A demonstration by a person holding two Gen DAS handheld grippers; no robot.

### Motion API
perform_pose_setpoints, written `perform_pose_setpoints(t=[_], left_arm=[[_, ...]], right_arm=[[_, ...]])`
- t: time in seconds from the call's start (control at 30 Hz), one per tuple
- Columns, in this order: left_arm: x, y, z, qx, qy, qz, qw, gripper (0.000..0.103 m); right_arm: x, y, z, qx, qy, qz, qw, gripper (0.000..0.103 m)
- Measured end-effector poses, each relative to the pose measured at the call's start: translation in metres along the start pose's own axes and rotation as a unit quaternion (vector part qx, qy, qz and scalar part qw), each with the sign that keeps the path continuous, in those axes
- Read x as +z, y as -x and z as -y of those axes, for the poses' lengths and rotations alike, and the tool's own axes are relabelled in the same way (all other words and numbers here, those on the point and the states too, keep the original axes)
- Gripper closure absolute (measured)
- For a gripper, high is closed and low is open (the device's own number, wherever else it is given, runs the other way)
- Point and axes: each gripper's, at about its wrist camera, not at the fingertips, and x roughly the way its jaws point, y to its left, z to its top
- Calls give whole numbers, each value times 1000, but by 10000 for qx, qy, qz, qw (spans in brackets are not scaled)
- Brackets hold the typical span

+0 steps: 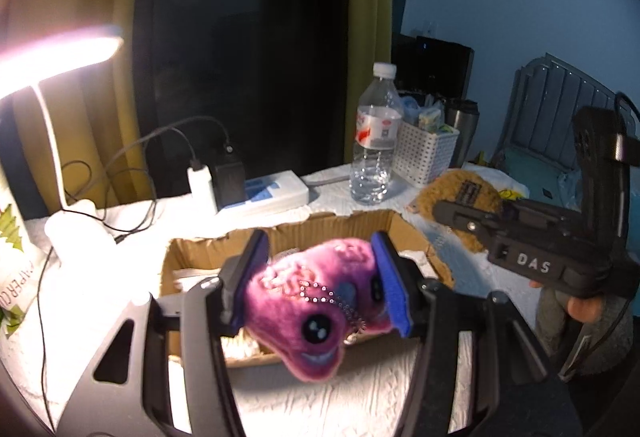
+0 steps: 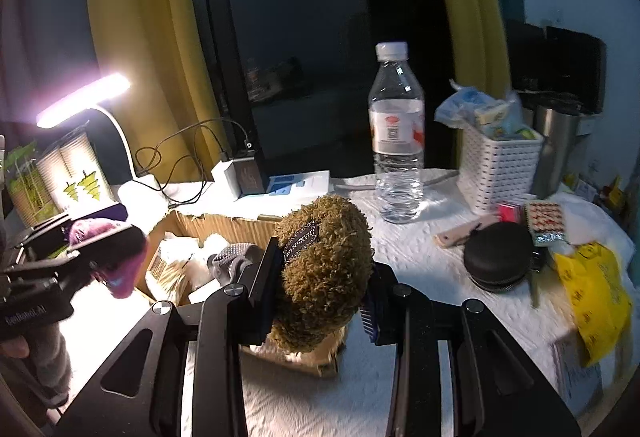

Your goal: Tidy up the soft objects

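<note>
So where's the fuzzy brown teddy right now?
In the right wrist view the brown teddy sits centre, pinched in the right gripper above the cardboard box's near right corner, the water bottle behind it.

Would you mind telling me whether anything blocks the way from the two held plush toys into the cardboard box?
Nothing visible does. The left gripper holds the purple plush over the open cardboard box; the right gripper holds the brown plush at its right side. The box already holds some items.

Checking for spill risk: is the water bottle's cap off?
No, the water bottle stands upright on the table with its white cap screwed on.
</note>
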Motion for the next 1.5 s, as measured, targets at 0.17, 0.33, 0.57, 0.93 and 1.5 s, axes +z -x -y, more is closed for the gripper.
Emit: perform_pose_setpoints(t=[0.17, 0.33, 0.57, 0.93, 1.5], left_arm=[[0, -28, 3, -55, 12, -204, 9998, 48], [-4, -51, 4, -99, 45, -412, 9991, 48], [-10, -75, 11, -115, 17, -710, 9974, 47], [-4, -62, 20, -88, -23, -610, 9981, 23], [-14, 18, 13, 78, 184, -124, 9997, 23]], right_arm=[[5, -25, 3, 197, -60, -49, 9998, 66], [3, -51, 12, 408, -179, -225, 9988, 60], [-7, -68, 23, 618, -169, -392, 9972, 31], [-8, -56, 55, 224, -671, -216, 9973, 31], [-11, -2, 9, 49, -227, 9, 9997, 31]])
